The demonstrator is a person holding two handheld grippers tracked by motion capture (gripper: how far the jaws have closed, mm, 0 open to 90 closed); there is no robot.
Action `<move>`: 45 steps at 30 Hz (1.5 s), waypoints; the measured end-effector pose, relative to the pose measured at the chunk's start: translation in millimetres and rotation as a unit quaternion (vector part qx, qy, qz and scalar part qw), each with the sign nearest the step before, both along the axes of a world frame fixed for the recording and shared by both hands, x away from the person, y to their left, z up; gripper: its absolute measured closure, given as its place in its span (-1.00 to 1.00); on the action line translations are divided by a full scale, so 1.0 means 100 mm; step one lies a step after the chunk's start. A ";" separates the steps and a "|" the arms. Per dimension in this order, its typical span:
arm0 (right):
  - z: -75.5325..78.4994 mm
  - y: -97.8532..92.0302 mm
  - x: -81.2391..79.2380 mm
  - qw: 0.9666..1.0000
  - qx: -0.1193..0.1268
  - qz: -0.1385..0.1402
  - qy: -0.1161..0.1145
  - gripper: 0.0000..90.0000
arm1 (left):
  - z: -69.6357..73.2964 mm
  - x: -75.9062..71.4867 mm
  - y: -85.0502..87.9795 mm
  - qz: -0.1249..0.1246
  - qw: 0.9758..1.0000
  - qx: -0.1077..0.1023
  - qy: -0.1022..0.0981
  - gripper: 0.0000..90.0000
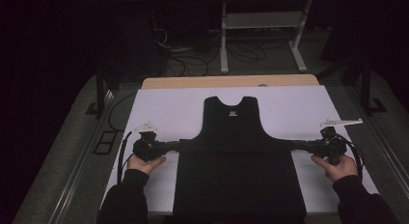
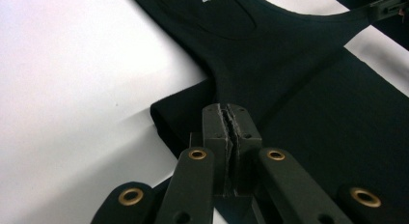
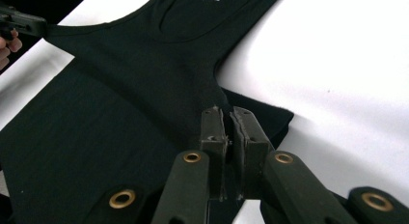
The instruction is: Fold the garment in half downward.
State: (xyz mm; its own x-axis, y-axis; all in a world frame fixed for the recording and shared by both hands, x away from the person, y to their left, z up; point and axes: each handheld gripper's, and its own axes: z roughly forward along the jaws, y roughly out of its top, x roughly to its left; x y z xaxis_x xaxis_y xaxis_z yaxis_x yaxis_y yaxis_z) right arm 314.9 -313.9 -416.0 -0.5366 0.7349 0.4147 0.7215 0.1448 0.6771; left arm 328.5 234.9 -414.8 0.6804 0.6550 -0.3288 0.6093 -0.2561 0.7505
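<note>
You have the black tank top (image 1: 235, 137) spread on the white sheet (image 1: 173, 105) that covers the tabletop, neck end away from you, hem end hanging toward your edge. Your left tool (image 1: 174, 146) is clamped on the garment's left side, and the left gripper view shows why that grip looks sound: the jaws are pressed together with dark cloth (image 2: 270, 64) pinched in the seam between them. Your right tool (image 1: 298, 146) does the same on the opposite side; in the right gripper view the jaws meet on a pulled-up fold of the fabric (image 3: 159, 74). Both grips sit level with each other, about where the armholes end, and the cloth runs taut across between them.

As for progress, the work looks like a fold in its early part. The shirt is laid flat and the two side points are taken, so the grasping step seems done. The upper part with the straps and the small white label (image 1: 233, 113) appears to lie doubled over the wider body below, though the dark cloth makes the layers hard to tell apart. What is left, by my reading, is to carry the held line over, lay it down square, release both tools, and make any further fold.
</note>
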 end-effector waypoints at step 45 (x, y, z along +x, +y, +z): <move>-0.23 0.04 -0.10 0.995 -0.023 0.033 0.087 0.83 | -0.18 -0.05 0.00 -0.022 0.997 0.038 0.056 0.93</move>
